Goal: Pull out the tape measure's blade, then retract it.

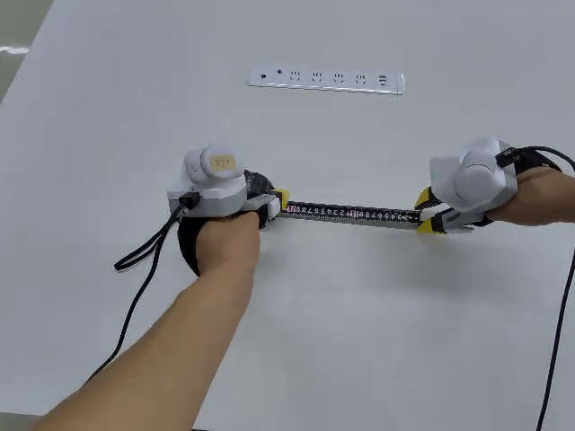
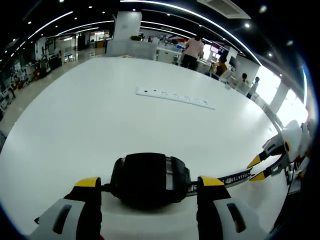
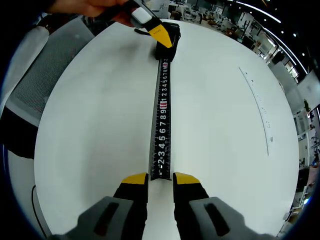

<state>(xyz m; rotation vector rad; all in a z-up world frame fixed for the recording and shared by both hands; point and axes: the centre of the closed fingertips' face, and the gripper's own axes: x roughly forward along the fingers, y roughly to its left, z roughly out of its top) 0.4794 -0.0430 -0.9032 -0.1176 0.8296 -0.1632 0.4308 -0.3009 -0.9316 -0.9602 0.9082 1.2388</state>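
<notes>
Both hold: left hand-held gripper [image 2: 150, 181] clamps the tape measure case [image 2: 150, 172], right hand-held gripper [image 3: 161, 178] pinches the blade [image 3: 162, 115], numbered 1–9 in white.

In the head view the left gripper [image 1: 276, 205] hides most of the tape measure case [image 1: 259, 184].

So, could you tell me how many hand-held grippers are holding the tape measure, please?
2. The left hand-held gripper clamps the black case; the right hand-held gripper pinches the end of the extended blade.
</notes>
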